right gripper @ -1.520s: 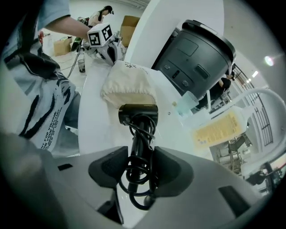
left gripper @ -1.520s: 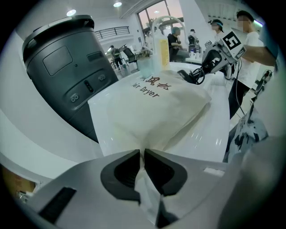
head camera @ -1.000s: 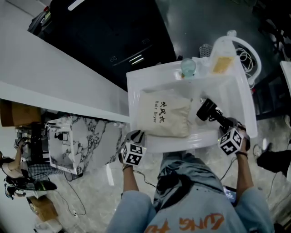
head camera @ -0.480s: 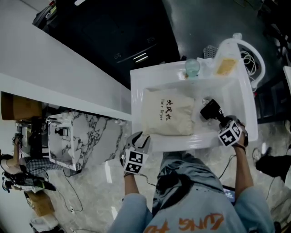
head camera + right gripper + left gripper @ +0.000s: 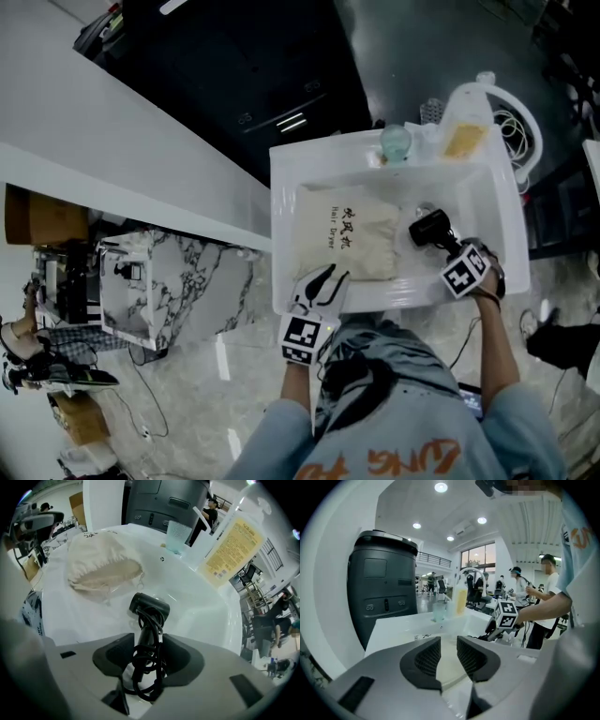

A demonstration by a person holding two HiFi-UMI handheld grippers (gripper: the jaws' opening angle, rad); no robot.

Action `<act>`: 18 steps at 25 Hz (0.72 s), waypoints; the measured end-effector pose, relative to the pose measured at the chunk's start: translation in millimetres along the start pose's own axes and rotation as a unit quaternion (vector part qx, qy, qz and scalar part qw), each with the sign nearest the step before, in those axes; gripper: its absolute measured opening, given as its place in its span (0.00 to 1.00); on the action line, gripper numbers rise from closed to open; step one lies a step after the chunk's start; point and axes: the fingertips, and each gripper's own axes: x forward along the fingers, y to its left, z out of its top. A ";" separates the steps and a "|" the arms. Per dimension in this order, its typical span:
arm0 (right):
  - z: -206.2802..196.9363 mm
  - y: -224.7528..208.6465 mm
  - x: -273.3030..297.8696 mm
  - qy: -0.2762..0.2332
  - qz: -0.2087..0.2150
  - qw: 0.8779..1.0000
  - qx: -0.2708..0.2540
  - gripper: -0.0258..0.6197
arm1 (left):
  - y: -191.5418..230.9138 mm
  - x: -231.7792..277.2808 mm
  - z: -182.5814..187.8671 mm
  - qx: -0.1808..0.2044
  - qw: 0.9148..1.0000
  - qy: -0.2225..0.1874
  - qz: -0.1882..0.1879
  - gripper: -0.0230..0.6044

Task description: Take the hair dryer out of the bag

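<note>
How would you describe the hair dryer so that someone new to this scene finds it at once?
Look in the white basin. Right of the beige bag, the right gripper holds the hair dryer by its handle. It is the only black thing there, with its cord wound round it.

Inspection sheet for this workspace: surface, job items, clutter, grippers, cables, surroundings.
Surface: white basin, holding the bag and the dryer.
Job's things: cloth bag flat in the basin; hair dryer outside it, to its right.
Clutter: clear cup and yellow-labelled bottle on the far rim.
Grippers: left gripper jaws apart, empty, just closed a little; right gripper shut on the dryer's handle.
Cables: black cord wound round the dryer's handle.
Surroundings: dark machine behind the basin; people nearby.
</note>
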 end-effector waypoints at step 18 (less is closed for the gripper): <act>45.6 -12.7 -72.4 -0.248 -0.027 0.962 0.114 0.32 | -49.1 56.3 100.4 0.041 0.994 -0.081 -0.065 0.04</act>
